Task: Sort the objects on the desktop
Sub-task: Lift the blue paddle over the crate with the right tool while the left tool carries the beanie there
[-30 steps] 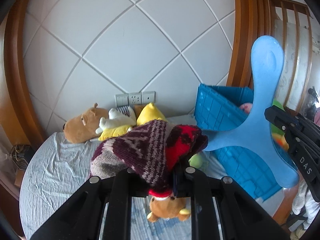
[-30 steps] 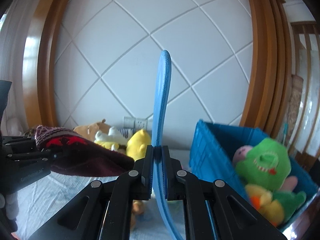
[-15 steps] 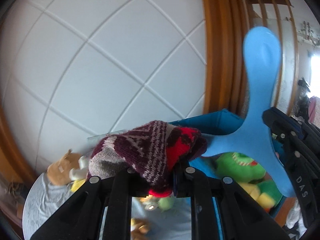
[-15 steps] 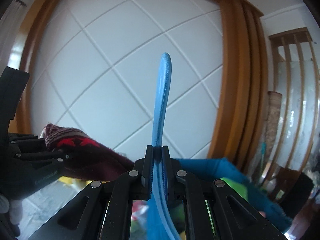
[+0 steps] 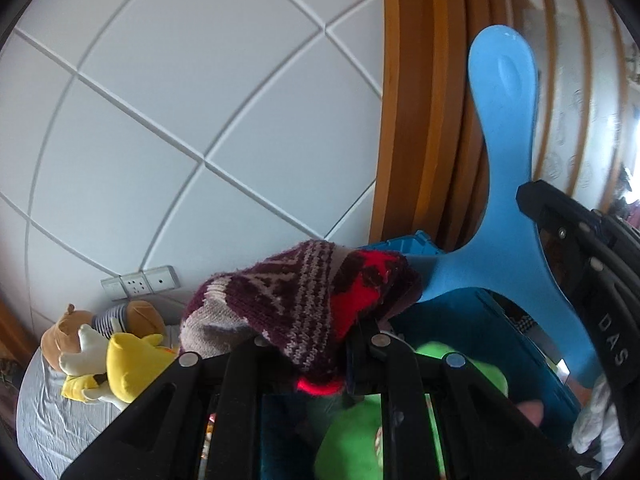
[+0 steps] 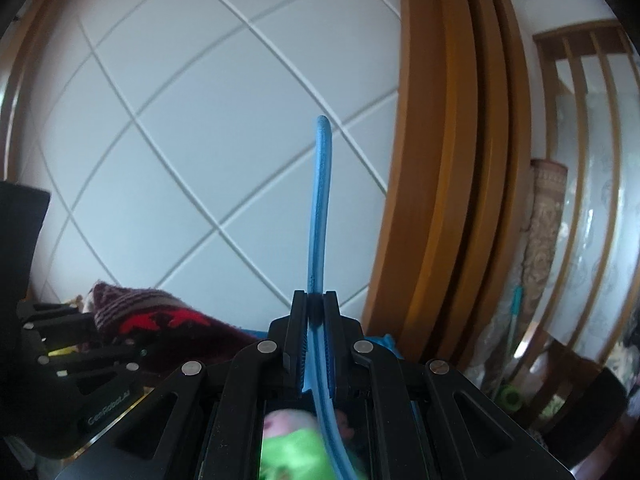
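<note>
My left gripper (image 5: pixel 320 344) is shut on a knitted maroon, red and grey hat (image 5: pixel 304 300) and holds it above the blue crate (image 5: pixel 492 328). The hat also shows in the right wrist view (image 6: pixel 152 312). My right gripper (image 6: pixel 316 312) is shut on a flat blue three-armed boomerang (image 6: pixel 320 216), seen edge-on. In the left wrist view the boomerang (image 5: pixel 508 184) stands upright to the right, over the crate. A green plush toy (image 5: pixel 360 432) lies in the crate below both grippers.
A brown plush dog (image 5: pixel 68 332) and a yellow plush (image 5: pixel 128 364) lie on the grey bedsheet (image 5: pixel 48 420) at the left. A white padded wall panel (image 5: pixel 180 120) with sockets (image 5: pixel 140 280) and a wooden frame (image 5: pixel 416 100) stand behind.
Both grippers have swung right with their loads, from over the bed to above the blue crate. The green plush now lies right under them. Both grips are unchanged.
</note>
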The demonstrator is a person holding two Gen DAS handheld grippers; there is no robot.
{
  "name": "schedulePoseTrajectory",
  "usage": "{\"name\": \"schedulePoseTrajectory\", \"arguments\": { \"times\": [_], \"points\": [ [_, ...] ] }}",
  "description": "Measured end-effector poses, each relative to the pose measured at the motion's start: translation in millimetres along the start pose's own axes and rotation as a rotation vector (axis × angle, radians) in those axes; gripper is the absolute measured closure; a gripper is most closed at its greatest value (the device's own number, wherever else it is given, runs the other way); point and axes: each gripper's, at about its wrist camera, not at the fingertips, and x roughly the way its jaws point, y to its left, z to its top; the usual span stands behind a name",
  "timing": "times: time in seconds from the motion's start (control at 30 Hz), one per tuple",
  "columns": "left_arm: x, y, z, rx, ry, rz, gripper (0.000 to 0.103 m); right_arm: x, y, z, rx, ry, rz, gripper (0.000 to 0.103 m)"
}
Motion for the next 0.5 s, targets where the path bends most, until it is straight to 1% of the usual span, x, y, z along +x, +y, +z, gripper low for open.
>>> {"name": "schedulePoseTrajectory", "arguments": {
  "times": [0.1,0.2,0.33,0.43,0.5],
  "points": [
    [33.0,-12.6,3.2,-0.001,0.056,0.025,0.088,36.9,-21.7,-6.3,0.022,0.047,0.02,0.095],
    [68.5,-16.5,-1.8,-0.004,0.122,0.036,0.088,71.4,-36.2,-16.7,0.038,0.103,0.042,0.095],
    [115.0,-16.2,-12.1,-0.014,0.207,0.045,0.088,109.7,-45.0,-35.2,0.052,0.18,0.061,0.095],
    [141.5,-10.9,-20.7,-0.02,0.252,0.054,0.088,132.1,-47.7,-51.6,0.073,0.237,0.078,0.095],
    [157.2,-5.4,-27.7,-0.032,0.287,0.062,0.084,146.0,-51.8,-61.3,0.087,0.275,0.081,0.095]
  ]
}}
